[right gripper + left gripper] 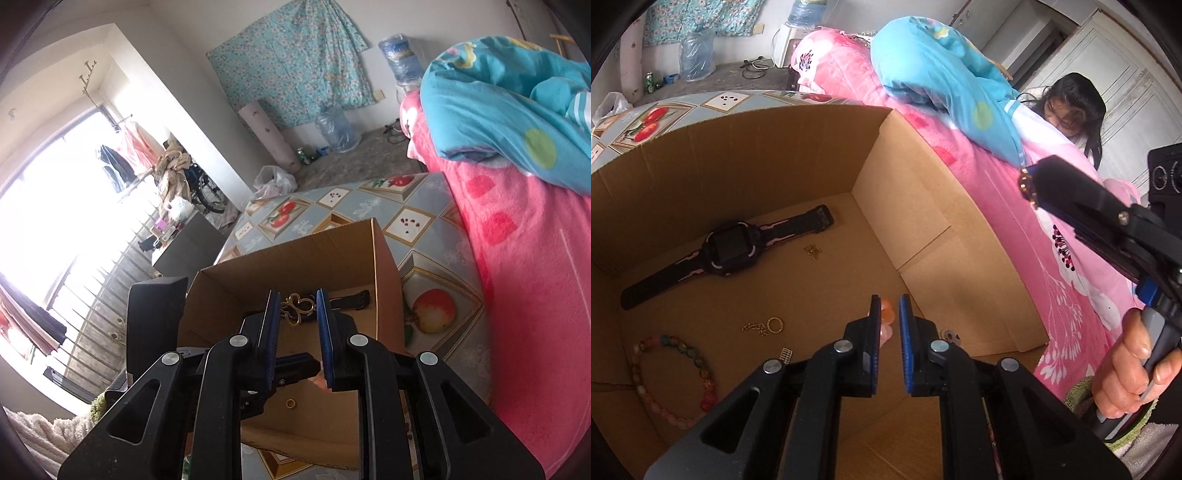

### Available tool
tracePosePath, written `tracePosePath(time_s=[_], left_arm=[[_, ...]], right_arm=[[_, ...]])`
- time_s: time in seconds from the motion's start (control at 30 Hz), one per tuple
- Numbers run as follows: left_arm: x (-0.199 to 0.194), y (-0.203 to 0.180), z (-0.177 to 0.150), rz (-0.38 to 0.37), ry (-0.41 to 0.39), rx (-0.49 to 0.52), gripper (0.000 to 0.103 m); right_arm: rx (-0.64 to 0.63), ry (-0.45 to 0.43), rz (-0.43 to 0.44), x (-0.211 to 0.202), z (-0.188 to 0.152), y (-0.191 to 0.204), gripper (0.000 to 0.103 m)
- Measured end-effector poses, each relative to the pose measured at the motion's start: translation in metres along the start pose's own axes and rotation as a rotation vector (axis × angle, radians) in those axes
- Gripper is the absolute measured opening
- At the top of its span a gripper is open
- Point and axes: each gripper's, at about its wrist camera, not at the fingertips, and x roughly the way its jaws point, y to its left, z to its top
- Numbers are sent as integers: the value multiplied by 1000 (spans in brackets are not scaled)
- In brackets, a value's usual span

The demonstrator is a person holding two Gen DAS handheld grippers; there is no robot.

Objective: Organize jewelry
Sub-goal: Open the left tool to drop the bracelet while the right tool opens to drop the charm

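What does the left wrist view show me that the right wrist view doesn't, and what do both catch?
Only the left wrist view: the beaded bracelet, gold chain, small gold charm and the whole black watch on the box floor, plus orange-pink beads between the left tongs. Only the right wrist view: the bright window and the looped outline of the gold pendant gripped in the right tongs. Both: the cardboard box, one end of the watch strap, the pink blanket.
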Motion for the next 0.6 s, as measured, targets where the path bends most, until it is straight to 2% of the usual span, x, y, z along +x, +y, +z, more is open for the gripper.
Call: tracePosePath(time_s=[0.03, 0.07, 0.1, 0.2, 0.3, 0.43, 0.6], left_arm=[[-3, 2, 0, -8, -1, -4, 16], [-7, 3, -1, -15, -7, -7, 26], [-12, 6, -2, -21, -20, -12, 30], [-31, 13, -4, -32, -64, -34, 31], [-59, 24, -10, -32, -140, -64, 31], [-105, 38, -23, 41, -271, -76, 36], [-153, 58, -47, 181, -395, -106, 52]], right_arm=[[-4, 14, 0, 4, 1, 1, 18], [-13, 25, -3, 7, 3, 3, 18], [-24, 35, -7, 10, 4, 5, 18], [-56, 82, 2, 23, 10, 14, 18], [-111, 166, -14, 41, 13, 26, 18], [-201, 345, -68, 80, 9, 39, 18], [-270, 555, -169, 135, -2, 44, 18]])
